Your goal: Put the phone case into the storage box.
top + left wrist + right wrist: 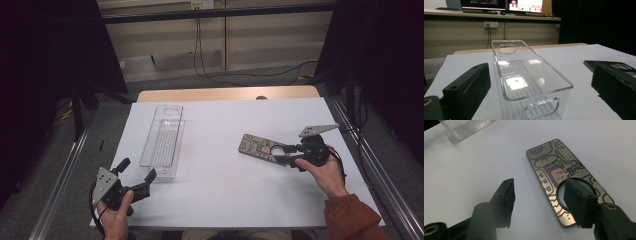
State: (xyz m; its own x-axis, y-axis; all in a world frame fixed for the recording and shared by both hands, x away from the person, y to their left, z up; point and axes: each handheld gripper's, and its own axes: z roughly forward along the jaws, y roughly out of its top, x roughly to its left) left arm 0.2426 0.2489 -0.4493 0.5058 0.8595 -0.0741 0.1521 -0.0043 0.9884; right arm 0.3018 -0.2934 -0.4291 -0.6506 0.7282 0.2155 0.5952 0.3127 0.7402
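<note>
A clear bin stands well left of the patterned flat case, over whose near end the right gripper hangs half-open and holds nothing, while the left gripper gapes empty.

High view: we look down from above the near edge of the table | left gripper view: low and close, facing the clear bin toward the far edge | right gripper view: very close above the patterned card | the clear bin shows in all three.
</note>
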